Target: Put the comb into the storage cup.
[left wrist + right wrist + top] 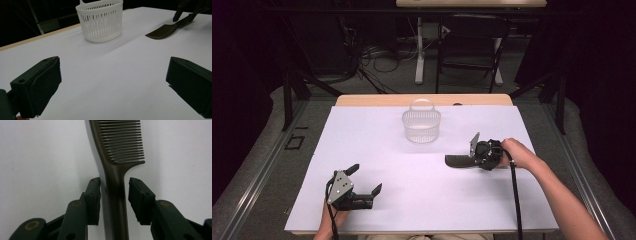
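Observation:
A dark comb (457, 161) lies flat on the white table cover, teeth end pointing left in the high view. My right gripper (472, 159) is lowered over its handle. In the right gripper view the comb (117, 170) runs up between the two pads, with a thin gap on each side, so the right gripper (114, 181) is open around the handle. My left gripper (366, 178) rests near the front left of the table, wide open with nothing between its fingers (37, 85). In the left gripper view the comb (162, 31) and the right gripper (187, 11) show at upper right.
A white slatted plastic basket (421, 125) with a handle stands upright at the back middle of the table, also seen as the basket (101, 22) ahead of the left gripper. The white sheet (412, 210) covers the table. A chair (472, 45) and cables lie beyond it.

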